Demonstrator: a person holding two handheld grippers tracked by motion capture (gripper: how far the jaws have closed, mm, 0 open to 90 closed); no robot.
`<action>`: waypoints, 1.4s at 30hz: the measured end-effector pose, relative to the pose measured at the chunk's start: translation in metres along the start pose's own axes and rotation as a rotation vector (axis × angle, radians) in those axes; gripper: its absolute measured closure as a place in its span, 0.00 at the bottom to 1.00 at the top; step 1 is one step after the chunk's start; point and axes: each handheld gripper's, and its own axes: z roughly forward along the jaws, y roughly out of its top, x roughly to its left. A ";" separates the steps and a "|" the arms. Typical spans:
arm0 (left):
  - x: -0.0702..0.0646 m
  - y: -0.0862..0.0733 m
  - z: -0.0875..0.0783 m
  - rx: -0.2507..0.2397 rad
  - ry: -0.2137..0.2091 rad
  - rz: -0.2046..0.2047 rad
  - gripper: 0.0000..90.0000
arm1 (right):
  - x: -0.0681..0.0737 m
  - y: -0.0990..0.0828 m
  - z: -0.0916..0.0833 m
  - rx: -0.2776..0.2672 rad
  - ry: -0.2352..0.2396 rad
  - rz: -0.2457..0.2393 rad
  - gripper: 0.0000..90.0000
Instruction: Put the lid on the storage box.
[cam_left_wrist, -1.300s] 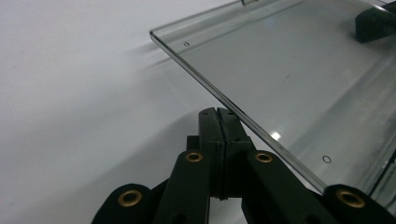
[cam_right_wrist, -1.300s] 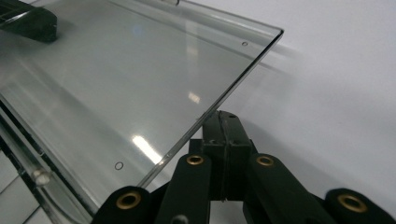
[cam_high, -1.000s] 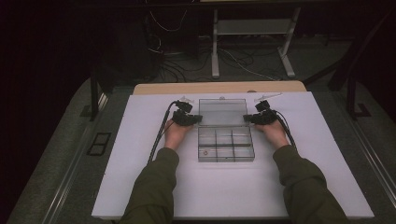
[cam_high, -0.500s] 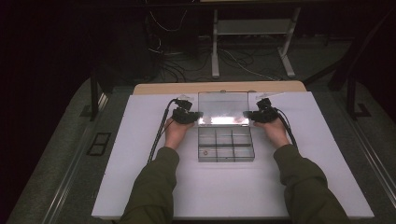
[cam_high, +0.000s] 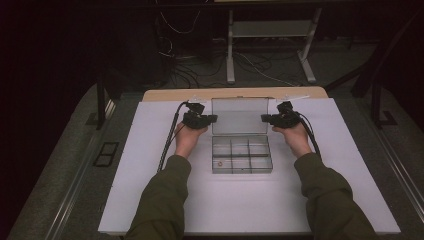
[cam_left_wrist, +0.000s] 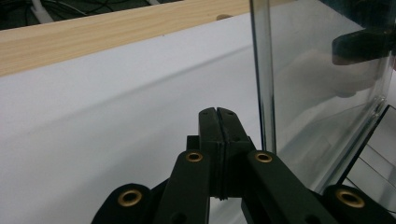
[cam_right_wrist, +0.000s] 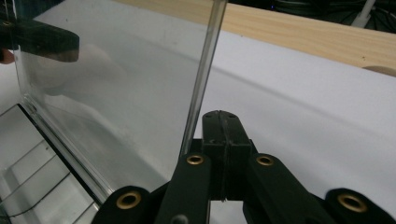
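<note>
Clear plastic box, lid raised, holds one small orange piece; both tongs closed, empty.

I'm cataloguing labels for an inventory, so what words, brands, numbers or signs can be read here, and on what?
None: no text can be read on the clear compartment box, its raised lid, the white table cover or either tool, left or right.
</note>
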 end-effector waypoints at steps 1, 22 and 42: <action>0.000 0.001 -0.001 -0.009 -0.004 0.001 0.99 | 0.000 0.001 -0.001 -0.002 -0.002 -0.001 0.99; 0.000 -0.006 -0.054 -0.089 0.003 0.069 0.86 | 0.007 0.004 -0.011 -0.026 0.011 -0.020 0.99; -0.031 0.012 -0.074 -0.223 -0.039 0.144 0.77 | 0.014 -0.001 -0.020 -0.040 0.028 -0.029 0.99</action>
